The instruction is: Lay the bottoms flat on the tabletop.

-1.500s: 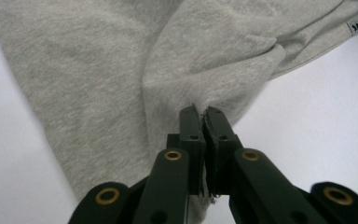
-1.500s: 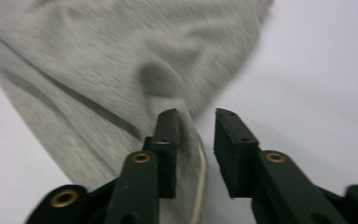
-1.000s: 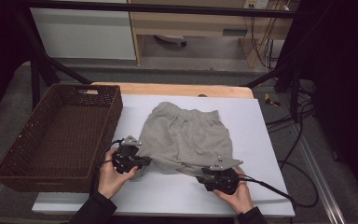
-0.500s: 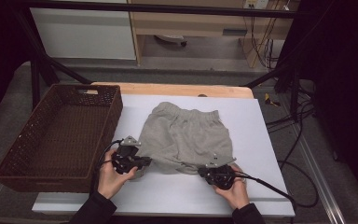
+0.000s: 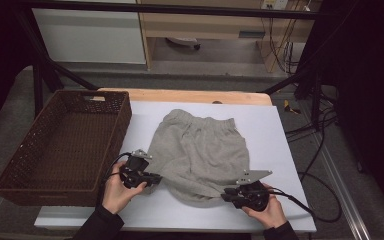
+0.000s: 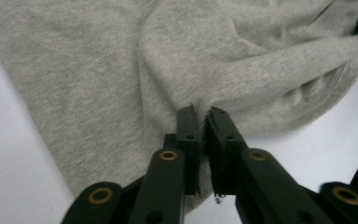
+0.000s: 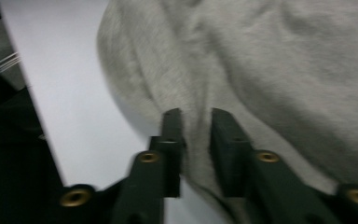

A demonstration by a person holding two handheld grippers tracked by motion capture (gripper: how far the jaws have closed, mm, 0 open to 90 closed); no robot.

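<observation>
Grey shorts (image 5: 200, 155) lie flat on white table (image 5: 290, 150), just right of brown basket (image 5: 60, 145). Left gripper (image 6: 200, 116) pinches shorts' left hem, jaws just easing apart. Right gripper (image 7: 196, 116) straddles fold at near hem, jaws just widening, slightly spread.

**Grey shorts, half folded on table**

Grey sweat shorts (image 5: 202, 152) lie on the white table (image 5: 280, 145), elastic waistband at the far edge, flat there. Near hem bunched and rolled over itself into a thick fold. Soft fleece-like cloth, plain, wrinkled along the lower part. Lies right of centre, near the front edge.
</observation>
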